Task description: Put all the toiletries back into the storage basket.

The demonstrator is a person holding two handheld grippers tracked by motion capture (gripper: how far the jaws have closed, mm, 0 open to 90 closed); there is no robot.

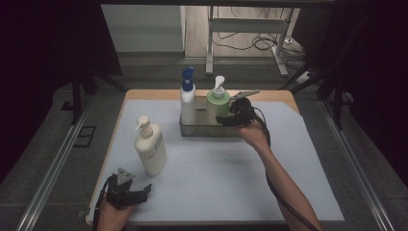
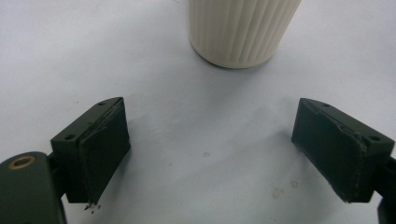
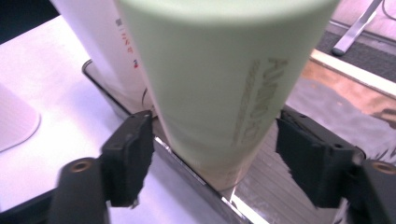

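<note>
- Bench [image 1: 288, 192]: white mat over a wooden top; wood strip shows along the far edge.
- Tray [image 1: 192, 131]: metal, rectangular, long axis parallel to the far edge, sits mid-bench toward the far edge. In the right gripper view its near rim [image 3: 187, 163] runs diagonally under the jaws.
- Green bottle [image 1: 217, 103]: pump type, upright in the tray's right part, long axis vertical, white pump nozzle pointing roughly toward the far edge. In right gripper view the body [image 3: 219, 84] stands between the jaws, lettering running up its side.
- Right gripper [image 1: 231, 118]: at the tray's right end, jaws level w/ the green bottle's lower body. Jaws spread wide, one each side of the bottle; gaps visible both sides, no contact seen. Midpoint in own view [image 3: 212, 158].
- White bottle w/ blue pump [image 1: 187, 98]: upright in the tray's left part, just beside the green one; can't tell if touching. White body [image 3: 107, 46] behind-left of green in right gripper view.
- Cream bottle [image 1: 150, 147]: pump type, upright on the mat, left half of bench, well apart from the tray; nozzle points left. Ribbed base [image 2: 240, 32] in left gripper view.
- Left gripper [image 1: 127, 190]: near-left corner of bench, low over the mat, just near-side of the cream bottle. Jaws wide apart, nothing between them [image 2: 210, 149]; bottle base ahead, apart from the pads.
- Open room: bare mat across the near-right half of bench and betw. cream bottle and tray; person's right forearm [image 1: 288, 187] crosses the near-right area.
</note>
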